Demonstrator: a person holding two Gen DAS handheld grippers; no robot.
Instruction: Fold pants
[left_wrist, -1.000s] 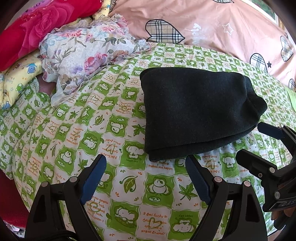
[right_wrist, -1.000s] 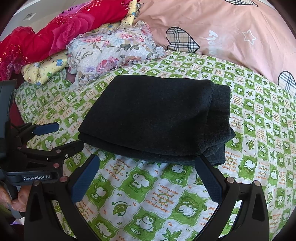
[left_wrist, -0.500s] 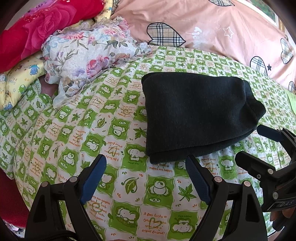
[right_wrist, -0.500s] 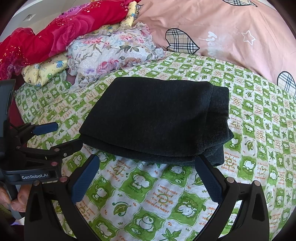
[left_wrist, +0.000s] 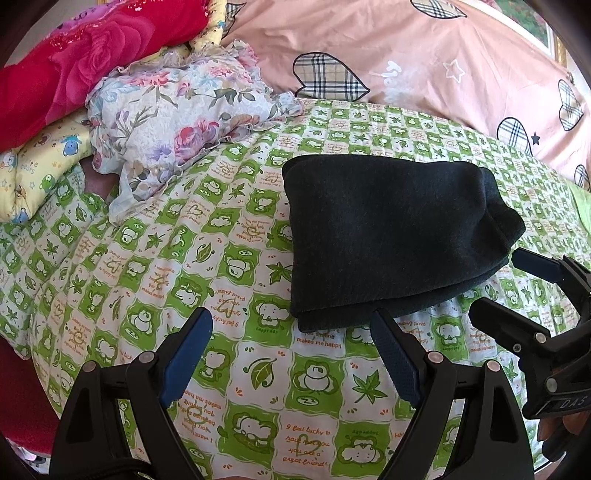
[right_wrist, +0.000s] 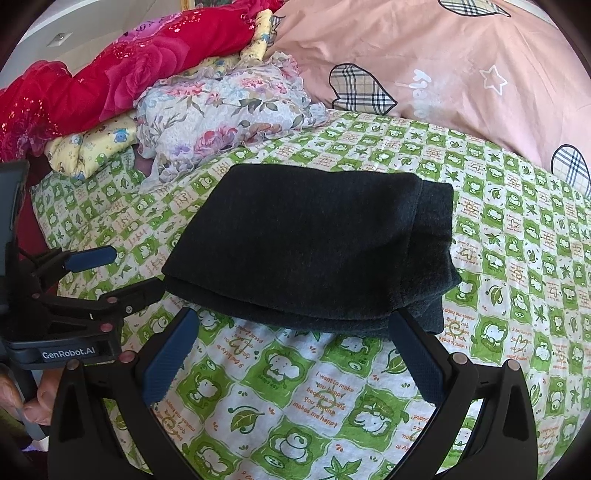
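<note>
Dark, nearly black pants (left_wrist: 388, 236) lie folded into a compact rectangle on the green-and-white checked bedsheet (left_wrist: 147, 280). My left gripper (left_wrist: 291, 332) is open just short of the bundle's near left corner and holds nothing. My right gripper (left_wrist: 498, 284) shows at the right edge of that view, open beside the bundle's near right end. In the right wrist view the pants (right_wrist: 314, 243) fill the middle. There my right gripper (right_wrist: 291, 321) straddles the near edge without touching it. My left gripper (right_wrist: 135, 269) is open by the left corner.
A crumpled floral cloth (left_wrist: 177, 122) lies behind the pants to the left, with a red rose-patterned blanket (left_wrist: 85, 62) and a yellow pillow (left_wrist: 33, 173) beyond it. A pink duvet with plaid hearts (left_wrist: 424, 74) rises at the back. The bed drops off at the left edge.
The pants sit slightly lower in both views, so both grippers have shifted a little. Both stay open and the bundle has not moved.
</note>
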